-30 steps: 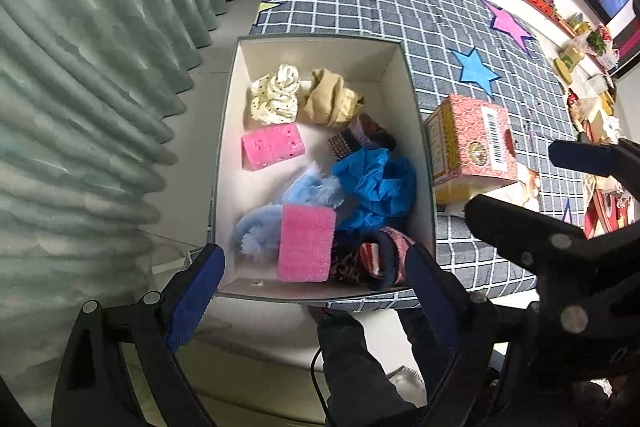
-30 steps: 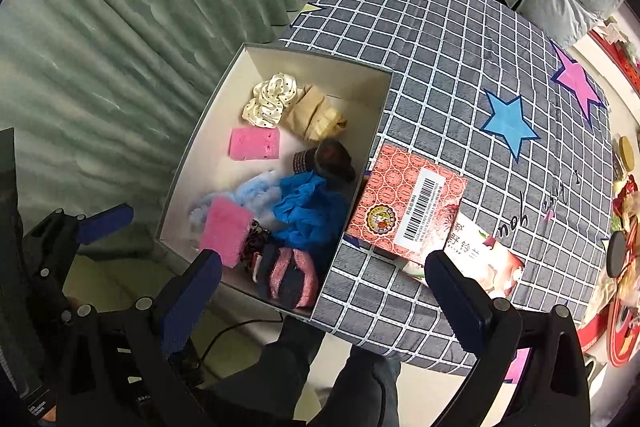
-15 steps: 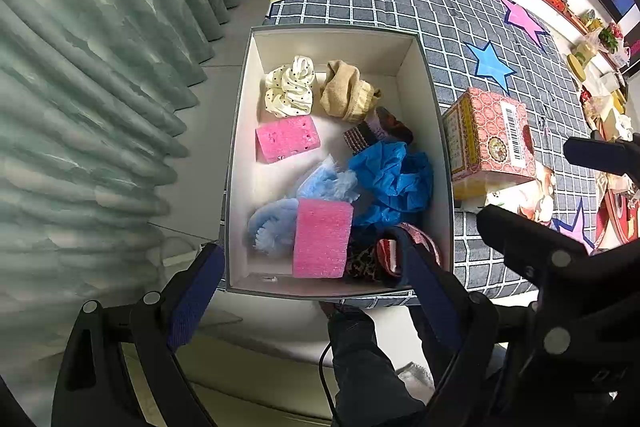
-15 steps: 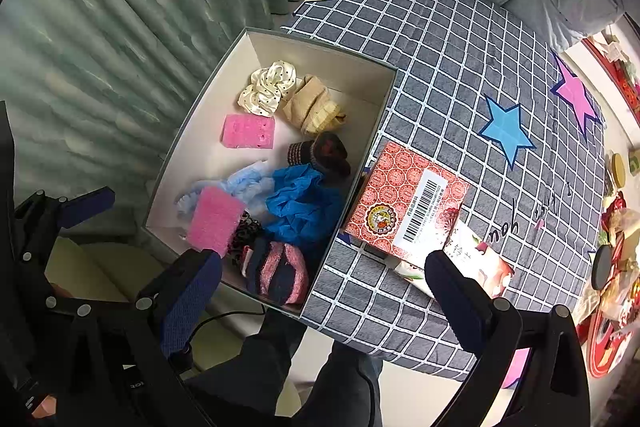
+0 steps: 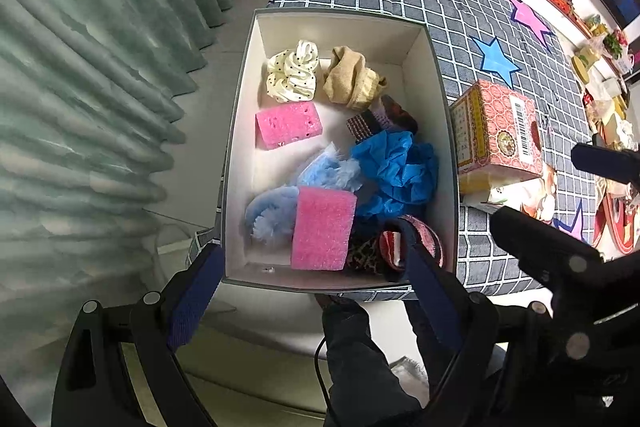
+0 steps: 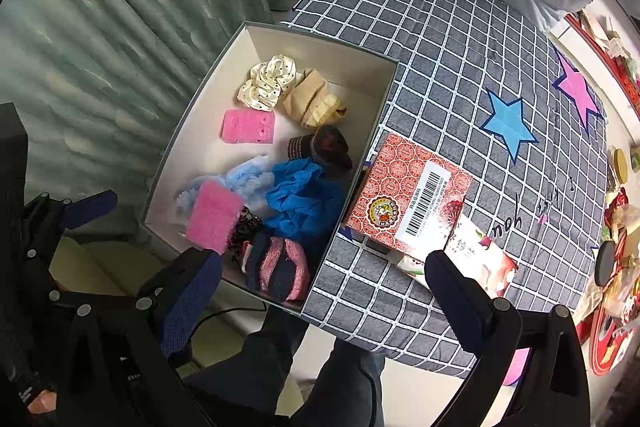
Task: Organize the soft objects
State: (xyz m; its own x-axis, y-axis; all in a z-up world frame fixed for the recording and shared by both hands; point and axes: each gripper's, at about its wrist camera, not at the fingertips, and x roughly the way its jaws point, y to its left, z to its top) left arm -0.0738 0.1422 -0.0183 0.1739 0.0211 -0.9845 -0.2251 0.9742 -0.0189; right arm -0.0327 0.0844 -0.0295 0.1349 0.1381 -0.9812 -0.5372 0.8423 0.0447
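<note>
Two grippers hang above the scene with nothing between their fingers: on the left gripper (image 5: 308, 279) the blue pads stand wide apart over the near end of the box (image 5: 240, 131), and on the right gripper (image 6: 324, 291) they are spread just as wide, over the box's near corner and the checked bench (image 6: 440, 39). The soft things all lie inside the box: a cream dotted scrunchie (image 5: 293, 71) and a tan cloth (image 5: 352, 79) at the far end, a small pink sponge (image 5: 288, 125) just before them, a dark knitted piece (image 5: 384, 119) by the right wall, a crumpled blue cloth (image 5: 396, 171), a pale blue fluffy piece (image 5: 280, 207) with a larger pink sponge (image 5: 322, 229) resting on it, and a striped dark bundle (image 6: 276, 267) at the near end. Outside, touching the box's right wall, a red patterned carton (image 6: 408, 195) lies on a flat printed pack (image 6: 480, 259). We judge this fits either a sorting that is finished or one where the near pile is yet to be tidied, and the pictures do not settle which. If we do reach in, we would come straight down on one piece, close gently at its middle, and lift clear of the neighbours so the loose cloths do not drag along.
</note>
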